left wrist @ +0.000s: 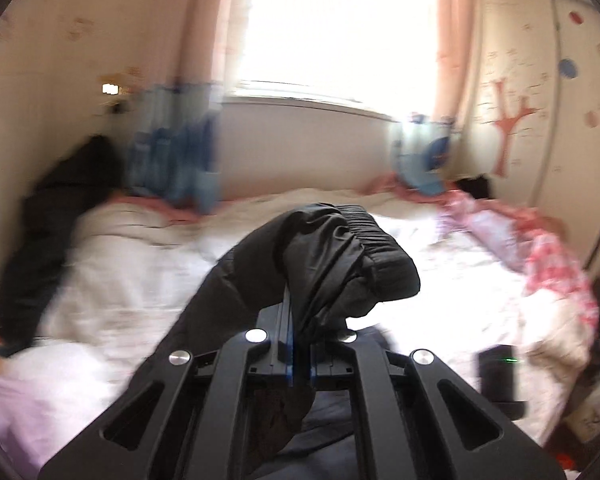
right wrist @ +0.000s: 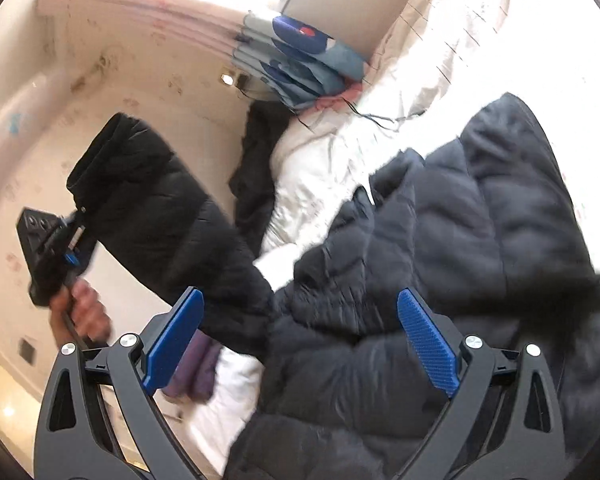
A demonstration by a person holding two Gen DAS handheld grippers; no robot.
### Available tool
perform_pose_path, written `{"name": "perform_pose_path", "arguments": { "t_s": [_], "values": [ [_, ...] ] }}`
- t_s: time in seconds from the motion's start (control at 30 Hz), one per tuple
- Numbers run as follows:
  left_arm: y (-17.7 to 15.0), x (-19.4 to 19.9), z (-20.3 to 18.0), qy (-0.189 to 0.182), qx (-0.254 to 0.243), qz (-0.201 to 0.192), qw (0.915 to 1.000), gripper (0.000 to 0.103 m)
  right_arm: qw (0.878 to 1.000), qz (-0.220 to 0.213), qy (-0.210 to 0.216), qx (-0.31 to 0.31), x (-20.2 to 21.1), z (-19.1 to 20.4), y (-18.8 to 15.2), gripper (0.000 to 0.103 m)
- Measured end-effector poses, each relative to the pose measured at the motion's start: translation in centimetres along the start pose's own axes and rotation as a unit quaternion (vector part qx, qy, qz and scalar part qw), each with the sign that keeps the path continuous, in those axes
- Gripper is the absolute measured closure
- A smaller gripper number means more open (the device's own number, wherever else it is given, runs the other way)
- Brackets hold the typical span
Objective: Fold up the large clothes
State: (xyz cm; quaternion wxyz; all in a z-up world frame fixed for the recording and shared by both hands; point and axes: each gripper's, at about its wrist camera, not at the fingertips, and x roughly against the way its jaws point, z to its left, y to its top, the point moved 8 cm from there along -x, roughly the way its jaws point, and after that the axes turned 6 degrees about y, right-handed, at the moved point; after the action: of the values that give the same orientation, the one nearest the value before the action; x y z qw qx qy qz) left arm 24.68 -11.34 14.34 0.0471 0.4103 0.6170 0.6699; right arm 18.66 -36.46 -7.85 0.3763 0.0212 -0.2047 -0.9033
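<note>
A black puffer jacket (right wrist: 440, 240) lies spread on the white bed (right wrist: 340, 128). My left gripper (left wrist: 300, 320) is shut on the jacket's sleeve cuff (left wrist: 340, 256) and holds it up above the bed. In the right wrist view the left gripper (right wrist: 66, 248) holds the raised sleeve (right wrist: 152, 200) at the left, in a hand. My right gripper (right wrist: 304, 344) is open, its blue pads (right wrist: 428, 340) wide apart just above the jacket's body near the sleeve's root, holding nothing.
A second dark garment (left wrist: 52, 232) lies at the bed's far left against the wall. Blue-hemmed pink curtains (left wrist: 176, 148) hang beside a bright window. A pink patterned quilt (left wrist: 540, 248) is bunched at the right of the bed. A black device (left wrist: 498, 376) sits near the bed's right edge.
</note>
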Motion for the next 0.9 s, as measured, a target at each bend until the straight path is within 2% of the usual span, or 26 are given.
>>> {"name": "perform_pose_path", "arguments": {
  "t_s": [0.1, 0.2, 0.23, 0.3, 0.33, 0.4, 0.47, 0.5, 0.53, 0.6, 0.63, 0.77, 0.83, 0.9],
  "values": [
    [-2.2, -5.3, -4.4, -0.063, 0.013, 0.02, 0.9977, 0.097, 0.999, -0.016, 0.036, -0.03, 0.8, -2.1, 1.8, 0.007],
    [-7.6, -12.2, -8.4, -0.122, 0.037, 0.073, 0.9892, 0.097, 0.992, -0.028, 0.061, -0.102, 1.8, -6.2, 2.4, 0.007],
    [-10.4, -15.0, -9.7, -0.137, 0.046, 0.103, 0.9841, 0.097, 0.989, -0.031, 0.07, -0.124, 2.1, -7.5, 2.5, 0.007],
    [-15.0, -18.8, -11.0, -0.14, 0.053, 0.15, 0.9772, 0.097, 0.981, -0.039, 0.09, -0.169, 2.4, -10.1, 2.4, 0.007],
    [-17.8, -20.6, -11.5, -0.143, 0.062, 0.18, 0.9711, 0.096, 0.976, -0.038, 0.101, -0.189, 2.5, -11.1, 2.1, 0.007],
    [-21.6, -22.3, -11.7, -0.146, 0.073, 0.221, 0.9616, 0.091, 0.969, -0.038, 0.105, -0.221, 2.4, -13.0, 1.7, 0.007],
    [-23.2, -21.8, -11.8, -0.155, 0.074, 0.223, 0.9594, 0.079, 0.968, -0.035, 0.103, -0.226, 2.6, -13.6, 1.6, 0.007],
    [-23.2, -21.2, -11.8, -0.161, 0.074, 0.218, 0.9598, 0.062, 0.969, -0.034, 0.104, -0.224, 2.6, -13.6, 1.7, 0.007],
    [-23.1, -20.2, -11.9, -0.164, 0.072, 0.212, 0.9609, 0.04, 0.969, -0.034, 0.104, -0.223, 2.6, -13.5, 1.8, 0.007],
    [-22.5, -18.2, -11.2, -0.151, 0.056, 0.199, 0.9666, 0.019, 0.969, -0.031, 0.107, -0.219, 2.6, -13.3, 2.0, 0.007],
    [-22.3, -17.0, -11.0, -0.147, 0.042, 0.192, 0.9693, 0.016, 0.97, -0.03, 0.108, -0.218, 2.4, -13.2, 1.9, 0.007],
    [-22.0, -11.7, -8.6, -0.113, 0.0, 0.183, 0.9767, 0.016, 0.972, -0.027, 0.105, -0.208, 1.3, -12.9, 2.0, 0.01],
    [-21.8, -8.7, -6.0, -0.087, -0.013, 0.168, 0.9818, 0.016, 0.979, -0.02, 0.095, -0.18, 0.4, -12.5, 2.3, 0.041],
    [-21.7, -6.4, -2.8, -0.056, -0.01, 0.155, 0.9862, 0.01, 0.987, -0.006, 0.05, -0.155, -0.5, -12.4, 2.6, 0.086]
  ]
}}
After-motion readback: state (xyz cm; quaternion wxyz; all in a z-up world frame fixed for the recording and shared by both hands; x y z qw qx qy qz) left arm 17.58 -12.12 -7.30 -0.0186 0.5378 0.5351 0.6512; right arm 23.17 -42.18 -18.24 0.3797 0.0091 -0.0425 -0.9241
